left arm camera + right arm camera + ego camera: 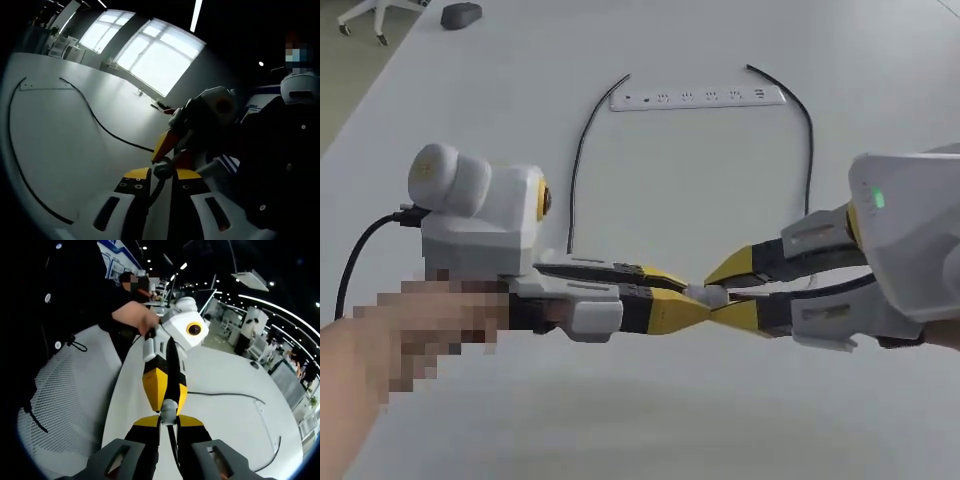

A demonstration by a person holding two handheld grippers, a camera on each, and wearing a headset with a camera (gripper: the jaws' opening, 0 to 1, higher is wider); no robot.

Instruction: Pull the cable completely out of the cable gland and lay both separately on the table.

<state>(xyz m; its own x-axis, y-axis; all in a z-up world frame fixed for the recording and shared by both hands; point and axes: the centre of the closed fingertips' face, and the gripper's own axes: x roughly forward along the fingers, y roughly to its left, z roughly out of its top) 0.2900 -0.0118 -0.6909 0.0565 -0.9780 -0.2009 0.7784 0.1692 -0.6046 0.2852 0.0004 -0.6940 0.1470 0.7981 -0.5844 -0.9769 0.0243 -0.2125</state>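
The task looks to be near its start. The cable gland (708, 295), a small white piece, is held up over the tabletop (670, 410) between the two tools. The black cable (578, 160) is threaded through it and not yet pulled free. In each gripper view a black strand leaves the gland and runs back between that view's own jaws, so cable shows on both sides of the gland.

The left tool (692, 296) has its jaws pressed together, seemingly on the cable just beside the gland. The right tool (723, 296) pinches what appears to be the gland itself, though the tips sit so close together that the exact hold is hard to tell.

Left to do: draw the cable fully out, then lay both pieces down apart.

Counted: one gland; one cable, seen as two black runs on the tabletop that lead toward the tools and are probably the same cable; two tools; one white power strip (698, 97); one dark mouse-like object (460, 14)
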